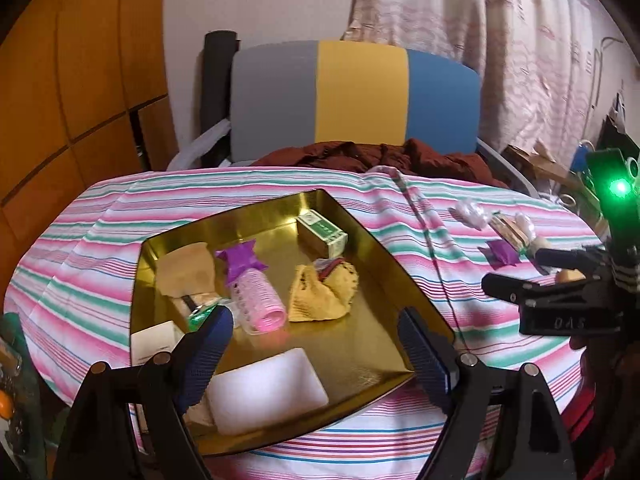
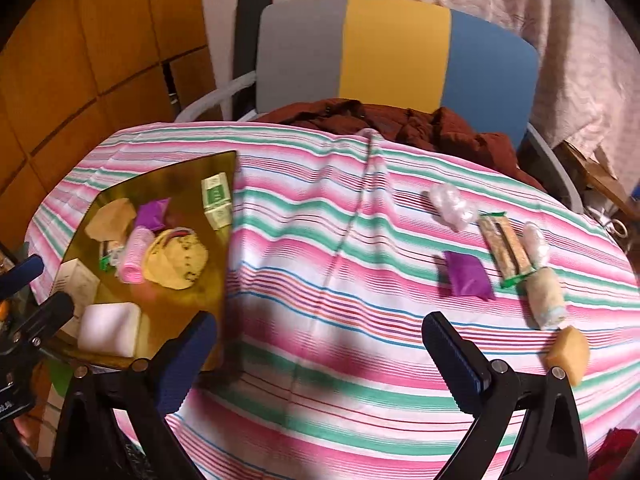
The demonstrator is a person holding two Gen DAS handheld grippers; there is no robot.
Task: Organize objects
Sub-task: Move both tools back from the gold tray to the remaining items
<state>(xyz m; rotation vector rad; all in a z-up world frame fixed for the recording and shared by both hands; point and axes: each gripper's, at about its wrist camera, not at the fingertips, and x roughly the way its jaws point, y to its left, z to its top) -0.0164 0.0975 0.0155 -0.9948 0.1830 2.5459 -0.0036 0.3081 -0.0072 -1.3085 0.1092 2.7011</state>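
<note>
Between the spread fingers of the left gripper (image 1: 316,344), which hold nothing, lies the near half of the gold tray (image 1: 384,248). At its 6 o'clock rests a white block (image 1: 266,390); further in lie a pink roller (image 1: 260,300) at 11 o'clock, a yellow cloth (image 1: 324,290) at 12 and a green-and-white box (image 1: 322,232) beyond that.

The right gripper (image 2: 320,356) is likewise spread and empty, poised over bare striped tablecloth (image 2: 320,240) with the tray at its 9 o'clock. Still loose on the cloth, well apart from the tray, are the things that look due to be gathered: a purple packet (image 2: 466,274) at 1 o'clock, a green-edged wrapped bar (image 2: 506,250), two clear plastic bundles (image 2: 450,202), a beige roll (image 2: 546,298) and a tan lump (image 2: 568,354) at 3 o'clock.

The step in hand appears to be fetching the next loose piece. The purple packet is nearest and lies flat, so coming down with the fingers straddling its short side and closing low on it should give a firm pinch; taking it first also avoids nudging the bar and roll, which lie close together.

Only the right wrist view shows the tan lump and the beige roll in full; the left wrist view has the other gripper across them. Only the left wrist view shows the tray's near corner and free floor for setting things down.
</note>
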